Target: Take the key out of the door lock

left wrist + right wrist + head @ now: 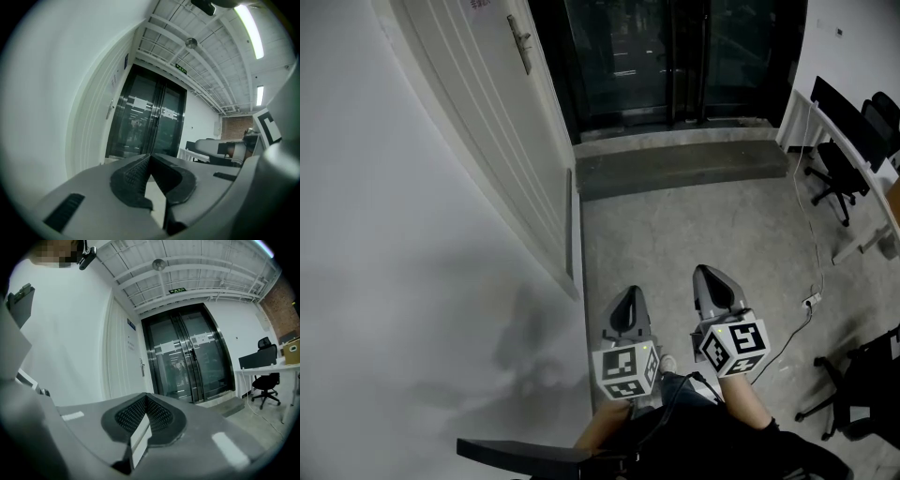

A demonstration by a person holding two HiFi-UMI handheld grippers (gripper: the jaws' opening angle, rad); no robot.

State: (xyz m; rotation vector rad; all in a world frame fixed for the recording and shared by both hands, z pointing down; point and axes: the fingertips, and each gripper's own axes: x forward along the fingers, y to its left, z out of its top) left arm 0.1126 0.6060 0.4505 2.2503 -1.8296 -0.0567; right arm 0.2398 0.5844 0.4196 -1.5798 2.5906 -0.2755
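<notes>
Nearest, close by the body: left gripper [630,300] and right gripper [711,279], side by side, low above the grey concrete floor [694,225], pointing ahead. Fingers of both pressed together at the tips, gripping nothing, with only a sliver of floor visible behind the pads. Carried closed and idle, most likely for want of anything within reach.

Just to the left, a bare white wall [412,234]. Farther along that wall, the white door [487,84], its lever handle [520,42] up near the far edge, well apart from both grippers. No telling the key from here: too small to make out, presumably in the lock by that handle. Calls, by the look of it, for a walk forward before any grasp.

On the right, a power strip [811,301] and its cable on the floor, worth stepping around. Beyond, office chairs [834,173] drawn up to a white counter [825,112]. Farthest off, past a raised step [680,164], dark glass double doors [675,56].
</notes>
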